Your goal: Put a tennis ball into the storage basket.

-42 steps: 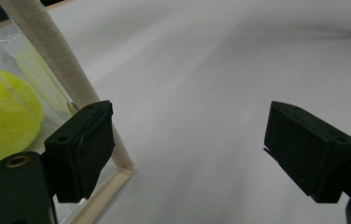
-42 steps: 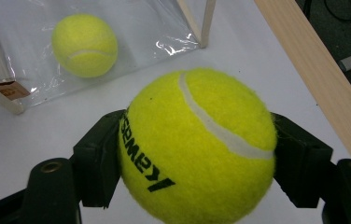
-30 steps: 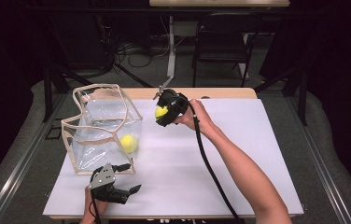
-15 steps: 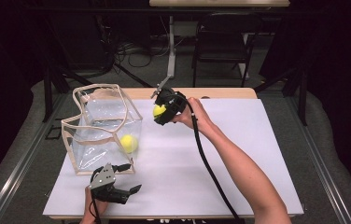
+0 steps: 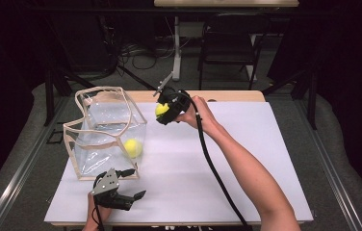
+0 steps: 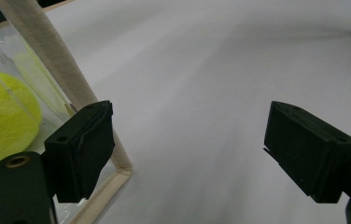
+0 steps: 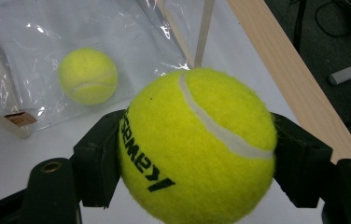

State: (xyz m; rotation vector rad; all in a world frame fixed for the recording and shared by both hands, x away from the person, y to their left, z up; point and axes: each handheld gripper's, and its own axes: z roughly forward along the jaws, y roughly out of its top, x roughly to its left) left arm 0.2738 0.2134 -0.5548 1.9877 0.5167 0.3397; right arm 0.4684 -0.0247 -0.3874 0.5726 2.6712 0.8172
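Yellow fuzz between my right jaws — the right gripper (image 7: 197,154) is clamped on a tennis ball (image 7: 197,144), one black pad pressed on each side, the white seam curving over the top and black lettering facing the camera. From the high view I see that same ball (image 5: 161,109) held up above the white table (image 5: 265,159), near the far wooden edge and just beside the upper rim of the clear bag (image 5: 107,134). The bag stands upright on the left part of the table, its transparent walls edged with beige trim, mouth open at the top.

Inside it, a second tennis ball (image 5: 132,147) rests on the bottom, by the corner nearest the table's middle — I can see it through the plastic in the right gripper view as well (image 7: 88,75).

My left gripper (image 5: 123,185) sits low at the near edge of the table, just in front of the bag. Its jaws stand wide apart with nothing between them, the left-hand pad (image 6: 82,149) close against the bag's beige corner seam (image 6: 52,60).
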